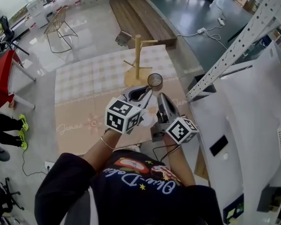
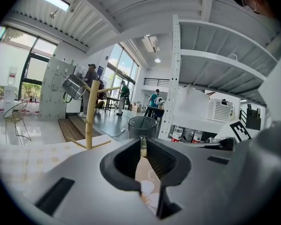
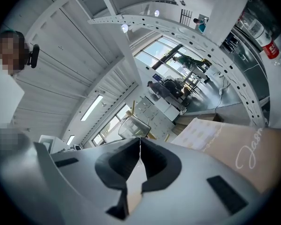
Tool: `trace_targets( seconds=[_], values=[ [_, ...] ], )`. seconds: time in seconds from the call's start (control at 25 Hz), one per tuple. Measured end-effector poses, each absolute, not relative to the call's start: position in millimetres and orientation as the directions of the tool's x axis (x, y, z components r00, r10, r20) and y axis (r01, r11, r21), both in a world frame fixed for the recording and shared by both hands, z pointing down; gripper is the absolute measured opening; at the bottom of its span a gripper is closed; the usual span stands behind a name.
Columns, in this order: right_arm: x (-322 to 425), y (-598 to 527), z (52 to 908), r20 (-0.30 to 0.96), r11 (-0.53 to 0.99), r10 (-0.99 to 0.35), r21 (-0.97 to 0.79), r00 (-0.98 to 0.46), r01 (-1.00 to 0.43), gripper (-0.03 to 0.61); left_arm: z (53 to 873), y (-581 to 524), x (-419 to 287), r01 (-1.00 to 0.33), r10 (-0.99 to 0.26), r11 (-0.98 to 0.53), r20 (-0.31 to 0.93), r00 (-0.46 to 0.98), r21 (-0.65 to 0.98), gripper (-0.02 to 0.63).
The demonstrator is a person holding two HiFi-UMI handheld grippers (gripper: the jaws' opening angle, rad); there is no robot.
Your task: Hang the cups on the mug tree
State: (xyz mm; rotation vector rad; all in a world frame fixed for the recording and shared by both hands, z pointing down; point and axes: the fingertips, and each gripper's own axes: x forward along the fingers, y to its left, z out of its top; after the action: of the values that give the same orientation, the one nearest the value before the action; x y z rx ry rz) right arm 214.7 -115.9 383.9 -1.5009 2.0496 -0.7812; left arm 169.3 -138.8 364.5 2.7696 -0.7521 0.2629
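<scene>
The wooden mug tree (image 1: pixel 137 60) stands at the far side of the table (image 1: pixel 84 93), which has a checked cloth. One clear cup (image 1: pixel 123 38) hangs from an upper peg on its left. A second clear cup (image 1: pixel 155 81) stands upright on the cloth next to the tree's base. My left gripper (image 1: pixel 147 89) is shut and empty, its tip just short of that standing cup (image 2: pixel 142 126). The left gripper view also shows the tree (image 2: pixel 89 118) and the hung cup (image 2: pixel 75 86). My right gripper (image 1: pixel 160 97) hovers beside the left one, shut and empty, below the cup (image 3: pixel 133 127).
A white metal shelving rack (image 1: pixel 253 36) rises close on the right of the table. A wooden bench (image 1: pixel 140 18) lies beyond the table's far edge, with a wire chair (image 1: pixel 61 25) at the far left. A red table (image 1: pixel 0 78) is on the left.
</scene>
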Motion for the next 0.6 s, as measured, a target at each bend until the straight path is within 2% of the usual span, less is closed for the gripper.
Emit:
trace_targets(
  seconds=[0.6],
  values=[
    [228,-133,384,-0.028,0.215,-0.962,-0.689,-0.271,-0.692,0.011,375,-157,185,-0.48,-0.43,-0.821,0.218,0.876,0.31,0.046]
  ],
)
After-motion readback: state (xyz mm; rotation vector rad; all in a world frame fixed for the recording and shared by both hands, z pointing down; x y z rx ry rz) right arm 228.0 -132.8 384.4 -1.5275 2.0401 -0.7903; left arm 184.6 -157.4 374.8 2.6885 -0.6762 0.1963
